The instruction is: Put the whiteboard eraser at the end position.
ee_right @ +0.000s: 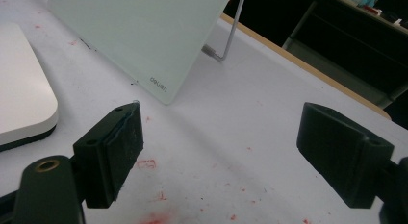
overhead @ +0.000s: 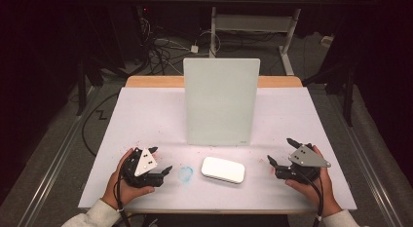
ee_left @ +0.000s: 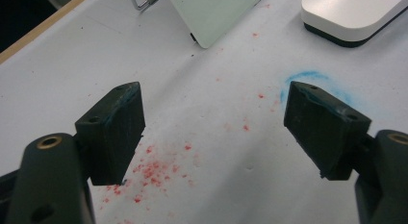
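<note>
table first, from the high view: i see a white-covered tabletop with a wooden far edge (overhead: pixel 146 115), and on it the pale green glass board standing upright on a wire stand (overhead: pixel 221 100), which i take as my landmark. just in front of that board, near its foot, lies the white rounded flat block with a dark underside (overhead: pixel 223 169). a smudge of blue marker (overhead: pixel 185 174) sits in front of the board too, just beside the block toward my left. my left gripper (overhead: pixel 160 161) rests low in front of the board and off to its left, held in a hand with a pale sleeve, jaws spread with nothing between them. my right gripper (overhead: pixel 280 151) sits in front of the board and off to its right, jaws spread just as wide and bare, apart from the block.

left gripper view: the two black jaws stand wide apart over red specks (ee_left: pixel 149 168) on the white cover. the board's lower corner (ee_left: pixel 211 17) is ahead, the block (ee_left: pixel 351 12) beside it, the blue smudge (ee_left: pixel 308 77) close to one jaw.

right gripper view: jaws splayed, bare cover between them. the board (ee_right: pixel 139 36) leans ahead with its wire stand (ee_right: pixel 231 36) behind it, and the block's rounded corner (ee_right: pixel 21 94) lies in front of the board.
</note>
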The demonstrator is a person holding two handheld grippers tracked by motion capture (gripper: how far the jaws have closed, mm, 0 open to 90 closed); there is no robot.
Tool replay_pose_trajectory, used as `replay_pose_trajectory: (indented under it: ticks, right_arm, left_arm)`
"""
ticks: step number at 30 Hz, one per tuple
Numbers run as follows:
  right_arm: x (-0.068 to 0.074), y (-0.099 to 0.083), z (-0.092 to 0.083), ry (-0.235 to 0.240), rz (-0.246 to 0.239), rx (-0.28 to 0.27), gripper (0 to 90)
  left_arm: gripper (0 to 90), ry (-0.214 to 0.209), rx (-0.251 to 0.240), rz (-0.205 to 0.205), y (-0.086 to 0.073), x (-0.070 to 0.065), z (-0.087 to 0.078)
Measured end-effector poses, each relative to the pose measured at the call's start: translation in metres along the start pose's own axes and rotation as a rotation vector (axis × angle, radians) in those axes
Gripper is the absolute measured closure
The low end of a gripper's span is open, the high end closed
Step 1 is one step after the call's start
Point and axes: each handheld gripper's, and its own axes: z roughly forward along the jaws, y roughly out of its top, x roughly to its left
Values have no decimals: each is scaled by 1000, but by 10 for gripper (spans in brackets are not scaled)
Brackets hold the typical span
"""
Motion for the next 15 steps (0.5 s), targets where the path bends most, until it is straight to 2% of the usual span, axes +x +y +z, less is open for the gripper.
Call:
replay_pose_trajectory:
  ticks: [15]
  right_arm:
    - [2,2,0,-1,-3,-1,171]
  left_arm:
    - [215,4,4,-5,0,2,1]
